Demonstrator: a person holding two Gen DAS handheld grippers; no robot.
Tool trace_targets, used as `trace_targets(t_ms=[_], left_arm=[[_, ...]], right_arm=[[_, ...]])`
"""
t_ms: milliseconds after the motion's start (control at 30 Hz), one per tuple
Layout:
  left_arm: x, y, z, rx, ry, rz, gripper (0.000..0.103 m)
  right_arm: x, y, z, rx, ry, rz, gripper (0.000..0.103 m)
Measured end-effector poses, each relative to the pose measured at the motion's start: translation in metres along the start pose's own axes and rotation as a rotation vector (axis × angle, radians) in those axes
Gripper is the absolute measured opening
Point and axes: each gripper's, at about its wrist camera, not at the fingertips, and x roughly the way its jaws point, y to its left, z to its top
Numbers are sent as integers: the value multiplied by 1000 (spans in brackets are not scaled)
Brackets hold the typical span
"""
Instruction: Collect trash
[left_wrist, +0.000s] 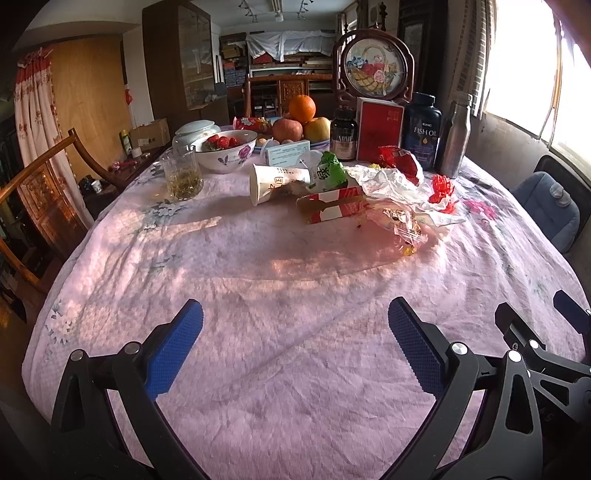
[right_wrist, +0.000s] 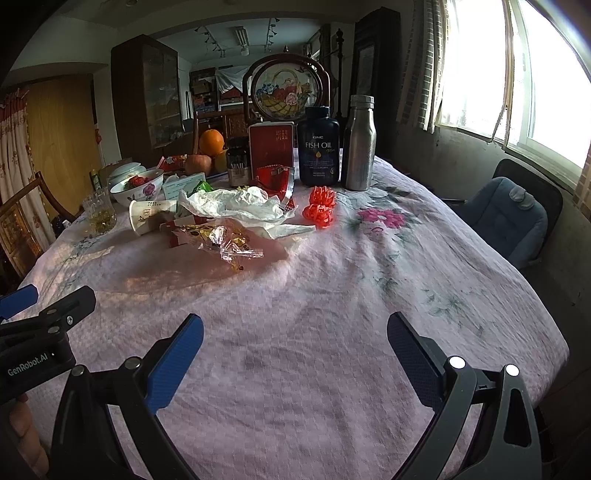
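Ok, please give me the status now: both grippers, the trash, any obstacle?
Left gripper open, empty. Right gripper open, empty. Trash pile untouched mid-table, paper cup on its side. Bare tablecloth between, nothing blocking.

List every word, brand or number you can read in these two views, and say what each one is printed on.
"GNC" and "FISH OIL": dark blue supplement bottle.
"GenRobot.AI": body of the left claw, seen at the left edge of the right wrist view.
Chinese characters, too small to read: tipped paper cup, red box, green packet.
Label too blurred to read: small dark jar, pale flat box.
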Motion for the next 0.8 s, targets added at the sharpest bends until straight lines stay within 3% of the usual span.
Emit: trace_targets(t_ms=[300,500,567,700,767,800], left_arm=[[27,14,24,74,-36,4,96],[64,50,78,-39,-15,18,96],[77,61,89,-87,-24,39,96],[100,73,83,-137,-45,54,96],[116,78,80,-144,37,62,96],[120,83,81,-171,61,16,96]], right_arm=[[24,15,16,-133,0,34,97],[67,50,43,-274,64,147,97],[86,65,46,-319,100,186,88],[123,87,50,-379,162,168,83],[135,93,52,-397,168,144,83],[141,96,54,-401,172,140,83]])
